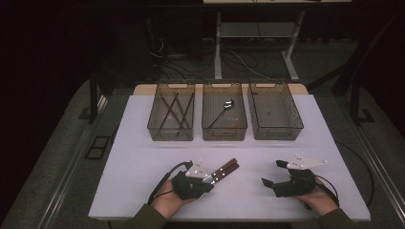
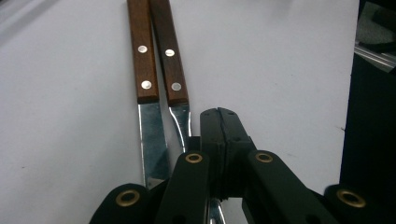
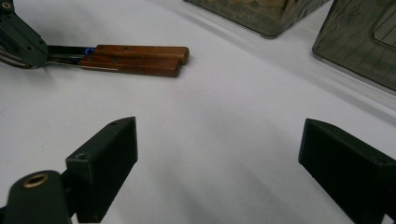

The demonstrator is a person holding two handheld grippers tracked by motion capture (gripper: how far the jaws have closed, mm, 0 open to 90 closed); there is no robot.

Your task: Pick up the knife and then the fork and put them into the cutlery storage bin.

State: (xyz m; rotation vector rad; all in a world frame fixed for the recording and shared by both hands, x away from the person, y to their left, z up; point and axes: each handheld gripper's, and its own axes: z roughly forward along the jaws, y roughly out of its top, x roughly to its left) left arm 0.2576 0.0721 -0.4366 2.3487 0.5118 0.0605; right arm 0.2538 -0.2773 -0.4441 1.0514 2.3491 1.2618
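Left gripper view: two riveted wooden-handled knives (image 2: 156, 60), flat steel blades, white table (image 2: 280, 60).

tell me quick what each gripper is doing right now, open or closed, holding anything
Left gripper: closed, fingers pressed together over the metal end of the two wooden-handled utensils; a real grip cannot be told.
Right gripper: open, holding nothing.

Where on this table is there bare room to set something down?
Bare tabletop runs between the three bins and the hands, widest at front left; another patch lies between the two wooden-handled knives and the open right claw. The right bin looks empty. It is crowded around the left claw, shut by the knife blades.
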